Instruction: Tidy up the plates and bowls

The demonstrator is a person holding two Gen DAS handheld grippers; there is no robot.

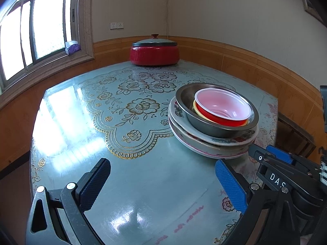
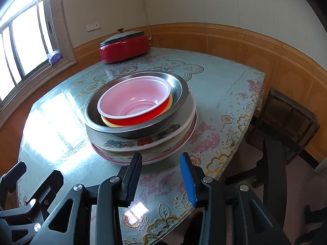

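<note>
Both grippers open (bowls (image 2: 133, 100) apparently nested).

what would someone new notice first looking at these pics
The stack of dishes near the table's front edge: a red bowl nested in a steel bowl on floral plates. Behind it, a red lidded pot sits at the far corner. Both claws, left and right, are open and empty.

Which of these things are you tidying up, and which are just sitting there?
Part of the tidying:
- red plastic bowl, nested on top
- yellow bowl, only its rim shows
- metal bowl
- stacked plates underneath

Just sitting there:
- red pot with its lid on, at the far end of the table
- wooden stool beside the table
- small box on the windowsill
</note>
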